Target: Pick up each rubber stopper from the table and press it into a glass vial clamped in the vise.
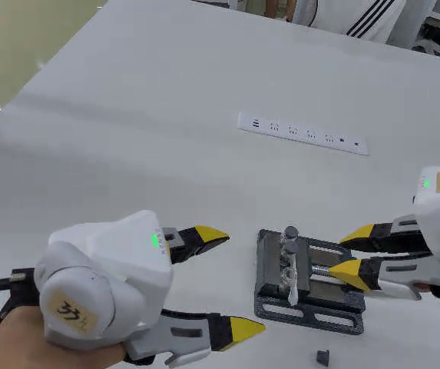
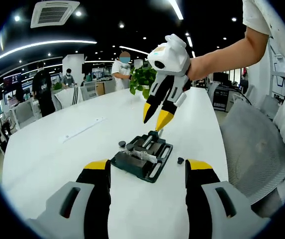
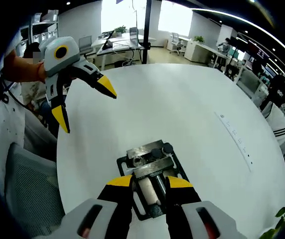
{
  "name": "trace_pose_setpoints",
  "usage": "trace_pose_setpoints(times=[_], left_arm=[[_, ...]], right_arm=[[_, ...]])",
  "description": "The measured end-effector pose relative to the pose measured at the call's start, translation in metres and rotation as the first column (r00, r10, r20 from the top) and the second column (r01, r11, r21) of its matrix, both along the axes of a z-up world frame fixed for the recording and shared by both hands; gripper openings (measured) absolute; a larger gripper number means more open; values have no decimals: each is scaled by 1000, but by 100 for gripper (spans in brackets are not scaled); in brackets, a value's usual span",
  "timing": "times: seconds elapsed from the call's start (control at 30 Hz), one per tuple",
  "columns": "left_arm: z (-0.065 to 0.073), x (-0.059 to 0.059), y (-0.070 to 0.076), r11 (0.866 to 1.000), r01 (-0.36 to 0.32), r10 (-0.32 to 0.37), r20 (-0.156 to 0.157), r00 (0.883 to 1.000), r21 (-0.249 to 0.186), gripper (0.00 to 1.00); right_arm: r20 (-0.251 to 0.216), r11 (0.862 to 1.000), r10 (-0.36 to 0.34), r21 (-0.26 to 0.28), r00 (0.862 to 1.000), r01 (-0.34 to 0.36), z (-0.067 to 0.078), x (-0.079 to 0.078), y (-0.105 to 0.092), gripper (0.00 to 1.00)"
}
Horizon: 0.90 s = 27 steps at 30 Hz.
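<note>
Our left gripper (image 1: 231, 282) hangs low over the near side with its jaws spread wide and nothing between them. The one loose rubber stopper (image 1: 323, 357) sits on the table just ahead of that gripper and off to its right, close beside the right-hand jaw tip and nearer this hand than the other. It is too small for us to read its axis. Beyond it the vise (image 1: 312, 315) clamps the glass vials (image 1: 290, 237) upright. Our right gripper (image 1: 352, 252) is narrowly parted astride the vise's screw end, gripping nothing. The white table (image 1: 166, 115) carries a power strip (image 1: 302, 133); around us is an open office.
</note>
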<state>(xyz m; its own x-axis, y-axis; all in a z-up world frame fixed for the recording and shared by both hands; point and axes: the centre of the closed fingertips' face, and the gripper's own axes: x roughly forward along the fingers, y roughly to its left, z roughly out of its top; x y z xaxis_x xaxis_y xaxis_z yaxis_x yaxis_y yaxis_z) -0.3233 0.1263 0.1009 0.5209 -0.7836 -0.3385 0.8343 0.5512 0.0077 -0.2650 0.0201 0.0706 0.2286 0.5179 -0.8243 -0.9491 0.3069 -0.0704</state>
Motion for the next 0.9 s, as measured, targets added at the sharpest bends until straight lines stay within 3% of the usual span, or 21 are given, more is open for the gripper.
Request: trace_pose_setpoints(times=[0.3, 0.5, 0.9], left_arm=[[0, -5, 1, 1000, 5, -5, -2, 1000, 13, 64], [0, -8, 0, 1000, 3, -3, -7, 1000, 16, 67], [-1, -17, -3, 999, 11, -10, -17, 1000, 30, 70]], right_arm=[[-4, 998, -25, 53, 1000, 25, -3, -18, -16, 33], [-19, 995, -54, 88, 998, 56, -7, -31, -26, 35], [-42, 989, -80, 119, 996, 85, -28, -56, -41, 39]])
